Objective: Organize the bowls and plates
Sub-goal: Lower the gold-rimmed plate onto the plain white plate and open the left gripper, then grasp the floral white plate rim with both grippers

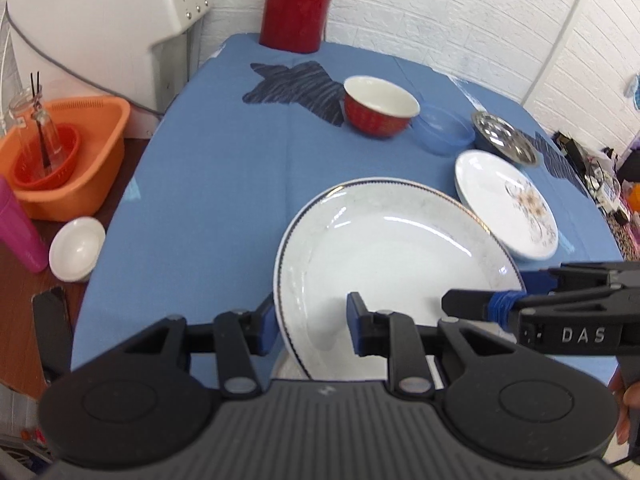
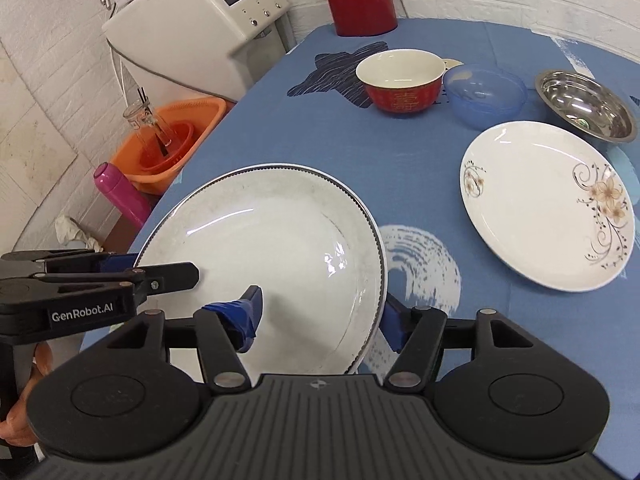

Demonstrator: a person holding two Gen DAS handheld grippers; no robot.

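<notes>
Both grippers hold one large white plate (image 1: 396, 264) tilted above the blue-clothed table (image 1: 208, 184).

The left gripper (image 1: 312, 324) pinches the plate's left rim, one pad under it and one on its face; the right gripper (image 2: 320, 316) pinches the opposite rim the same way. Each wrist view catches the other gripper clamped on the far edge. Beyond the plate lie a floral plate (image 2: 548, 204), a red bowl (image 2: 400, 80), a blue plastic bowl (image 2: 486, 92) and a steel bowl (image 2: 586, 106), with a red thermos (image 1: 296, 4) at the table's far end. Only the left view shows a small white bowl (image 1: 76, 248) off the table beside an orange basin (image 1: 68, 160). Only the right view shows the white brush-stroke print on the cloth under the plate, the red bowl's gold characters and a hand (image 2: 24, 408) on the left gripper's grip.
</notes>
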